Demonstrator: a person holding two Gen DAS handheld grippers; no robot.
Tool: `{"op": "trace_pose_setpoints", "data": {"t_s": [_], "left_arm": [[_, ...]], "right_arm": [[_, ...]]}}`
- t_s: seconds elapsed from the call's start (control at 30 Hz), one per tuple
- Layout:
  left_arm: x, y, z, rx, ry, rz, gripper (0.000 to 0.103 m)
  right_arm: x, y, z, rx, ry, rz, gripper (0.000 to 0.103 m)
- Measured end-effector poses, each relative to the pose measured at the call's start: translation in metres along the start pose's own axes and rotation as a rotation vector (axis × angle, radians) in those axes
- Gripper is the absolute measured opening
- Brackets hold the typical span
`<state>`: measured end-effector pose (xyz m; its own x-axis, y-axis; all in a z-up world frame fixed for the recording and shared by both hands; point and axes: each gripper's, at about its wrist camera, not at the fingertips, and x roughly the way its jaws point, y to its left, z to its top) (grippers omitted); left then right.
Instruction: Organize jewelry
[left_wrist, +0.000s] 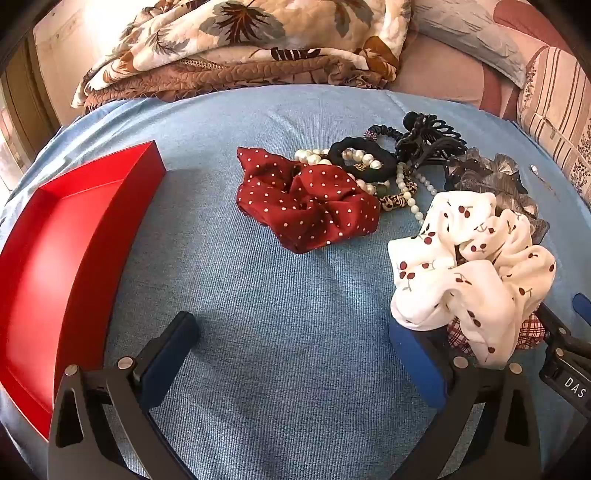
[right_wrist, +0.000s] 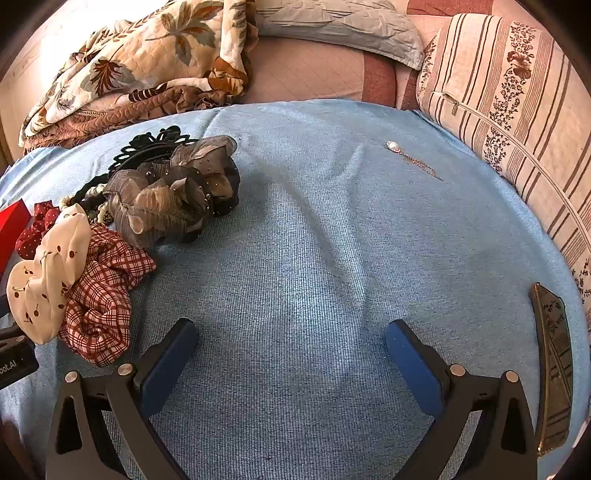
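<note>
A pile of hair accessories and jewelry lies on a blue cloth (left_wrist: 280, 302). In the left wrist view I see a red polka-dot scrunchie (left_wrist: 310, 203), a white cherry-print scrunchie (left_wrist: 476, 269), a pearl string (left_wrist: 406, 192), a black scrunchie (left_wrist: 362, 162) and a black claw clip (left_wrist: 428, 136). A red open box (left_wrist: 74, 236) stands at the left. My left gripper (left_wrist: 291, 332) is open and empty, its right finger touching the cherry scrunchie. My right gripper (right_wrist: 291, 339) is open and empty over bare cloth. A small pendant with chain (right_wrist: 410, 157) lies far right.
A plaid scrunchie (right_wrist: 107, 295) and a grey organza scrunchie (right_wrist: 173, 195) lie at the pile's near side. A dark patterned lid or box (right_wrist: 554, 369) lies at the right edge. A floral quilt (left_wrist: 240, 48) and a striped pillow (right_wrist: 517, 110) border the cloth at the back.
</note>
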<state>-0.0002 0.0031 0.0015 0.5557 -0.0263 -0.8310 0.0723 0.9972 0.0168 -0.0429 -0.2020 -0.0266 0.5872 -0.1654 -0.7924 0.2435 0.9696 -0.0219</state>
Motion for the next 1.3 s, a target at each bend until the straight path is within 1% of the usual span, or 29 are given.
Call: {"op": "trace_pose_setpoints", "data": {"t_s": [0.03, 0.1, 0.13, 0.27, 0.3, 1.3], "left_arm": [[-0.0002, 0.0013, 0.0002, -0.005, 0.001, -0.006, 0.103], [-0.0007, 0.0046, 0.0006, -0.012, 0.004, -0.017, 0.103], [0.0006, -0.0016, -0.001, 0.009, -0.005, 0.012, 0.103], [0.0016, 0.0009, -0.003, 0.007, -0.005, 0.009, 0.103], [0.001, -0.0023, -0.001, 0.013, -0.004, 0.018, 0.103], [0.0017, -0.0011, -0.0012, 0.012, -0.004, 0.017, 0.103]], "right_arm": [[-0.0008, 0.0, -0.0004, 0.002, -0.012, 0.001, 0.103], [0.0001, 0.0001, -0.0002, 0.0, 0.004, 0.001, 0.103], [0.0001, 0.0001, -0.0002, 0.0, 0.004, 0.001, 0.103], [-0.0002, 0.0001, -0.0004, 0.0, 0.005, 0.002, 0.103], [-0.0003, 0.0001, -0.0004, 0.0, 0.005, 0.002, 0.103], [-0.0004, 0.0004, -0.001, -0.004, 0.003, 0.003, 0.103]]}}
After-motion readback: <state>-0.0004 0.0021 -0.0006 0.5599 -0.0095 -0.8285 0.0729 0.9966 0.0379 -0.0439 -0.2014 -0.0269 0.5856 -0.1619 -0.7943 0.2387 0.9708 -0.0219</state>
